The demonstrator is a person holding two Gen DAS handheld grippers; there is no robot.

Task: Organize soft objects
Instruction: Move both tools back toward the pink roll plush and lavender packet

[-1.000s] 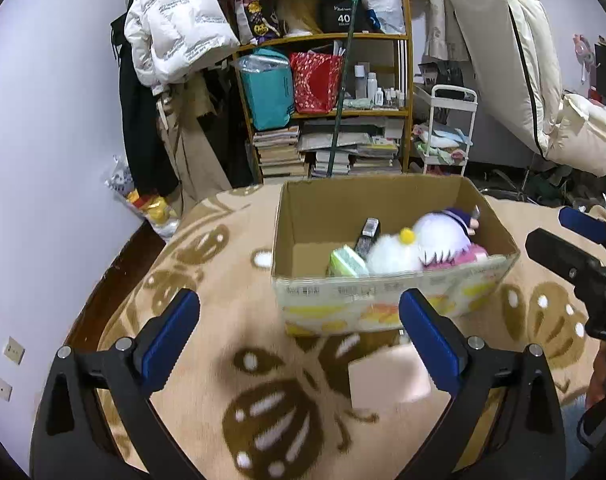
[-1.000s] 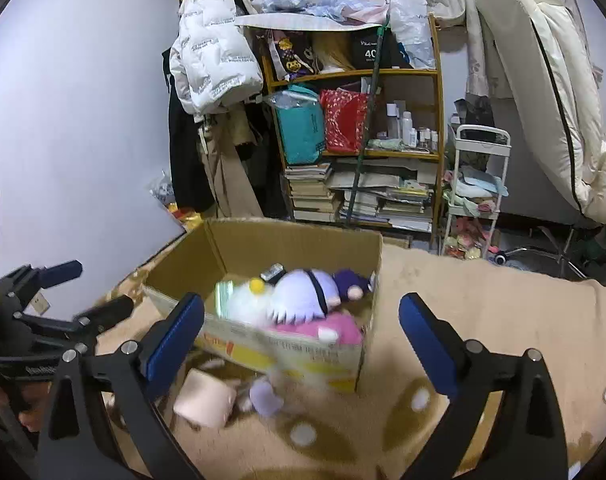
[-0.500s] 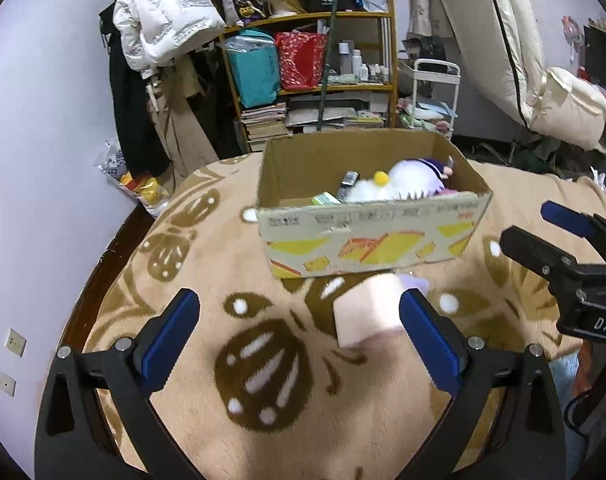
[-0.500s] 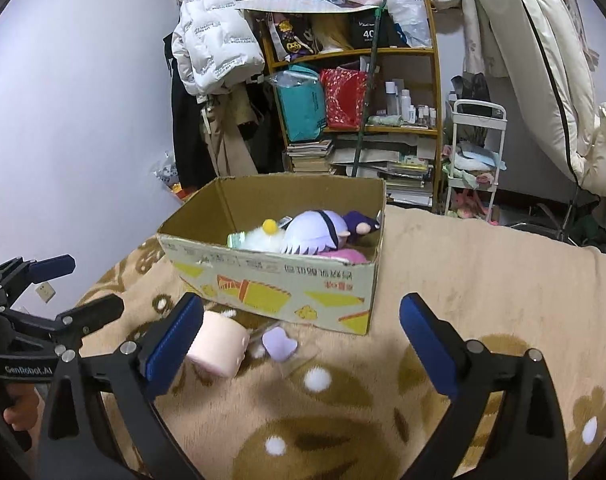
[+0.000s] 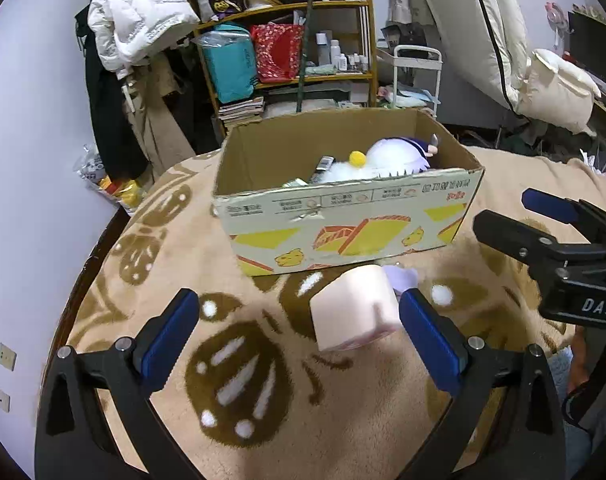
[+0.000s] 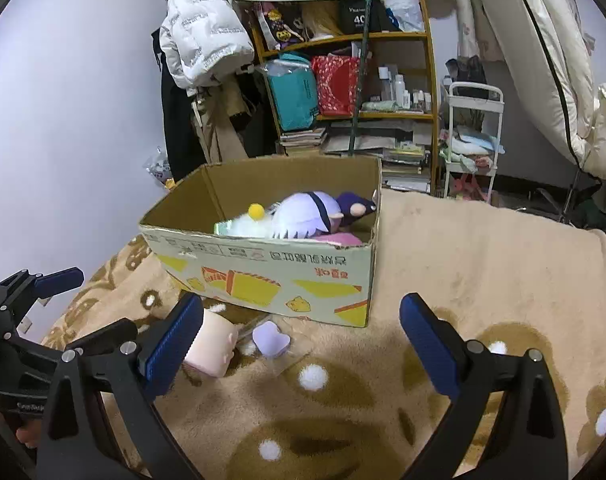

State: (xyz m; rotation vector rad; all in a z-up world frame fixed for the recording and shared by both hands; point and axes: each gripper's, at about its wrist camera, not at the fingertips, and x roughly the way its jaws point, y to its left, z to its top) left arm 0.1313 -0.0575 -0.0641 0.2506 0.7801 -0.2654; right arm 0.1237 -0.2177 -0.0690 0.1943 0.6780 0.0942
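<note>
Jaws wide apart, holding nothing, on both the left gripper (image 5: 299, 332) and right gripper (image 6: 301, 340). Pink block (image 5: 353, 306): pale, soft-looking, rounded corners, lying on the tan patterned blanket (image 5: 263, 420) just inside the left gripper's right finger; small lilac piece (image 6: 270, 338) beside it. Cardboard box (image 5: 343, 228) behind: yellow print, open top, white and purple plush toys (image 6: 303, 218) inside.

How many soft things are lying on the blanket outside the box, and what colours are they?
Pink: 1, the pink squishy block
Purple: 1, the small purple heart-shaped piece
Total: 2, both on the blanket in front of the cardboard box
</note>
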